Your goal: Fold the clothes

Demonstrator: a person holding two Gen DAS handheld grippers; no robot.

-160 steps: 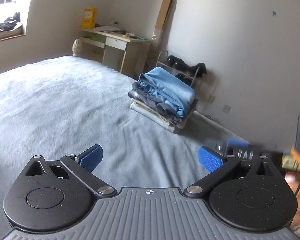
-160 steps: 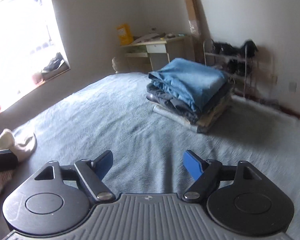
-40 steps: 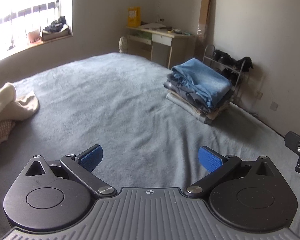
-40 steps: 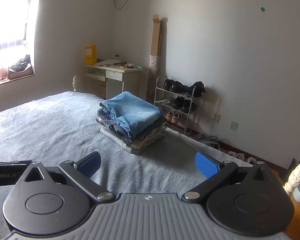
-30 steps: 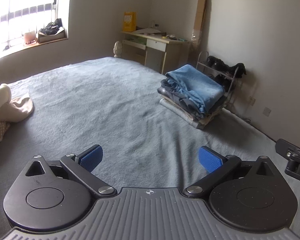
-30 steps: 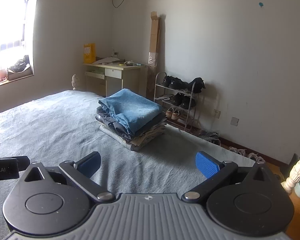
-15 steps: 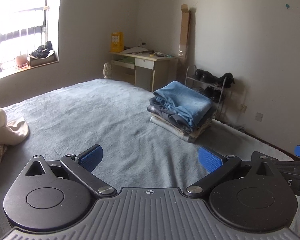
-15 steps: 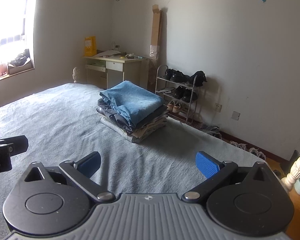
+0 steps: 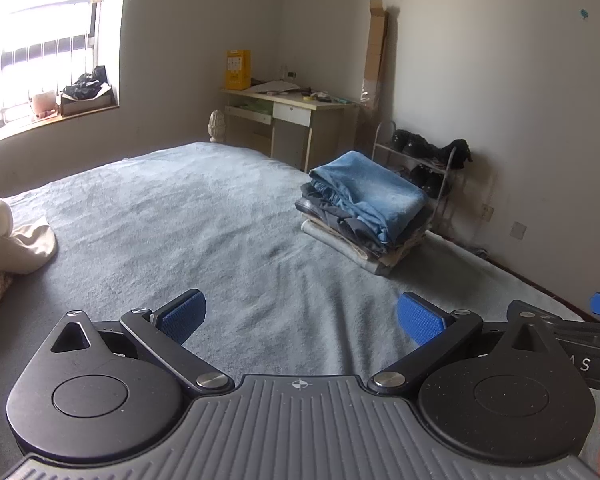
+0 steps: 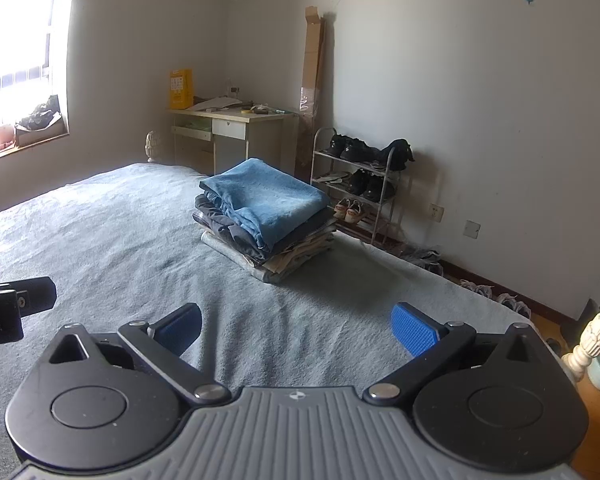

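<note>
Fingers, blue-padded: left gripper (image 9: 300, 314) spread wide, empty; right gripper (image 10: 296, 326) spread wide, empty; both hovering above the grey-blue bed cover (image 9: 172, 216). Folded stack of clothes, blue towelling piece on top (image 10: 266, 216): near the bed's far right edge. Unfolded cream and beige garments, crumpled heap (image 9: 8, 236): at the left edge. Handling, judged: soft, light, limp, prone to slump; take hold at a hem or corner, one gripper on each.

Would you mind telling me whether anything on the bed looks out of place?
One thing: cream-coloured unfolded clothes lie crumpled at the grey bed's left edge, unlike the neat stack of folded clothes opposite.
</note>
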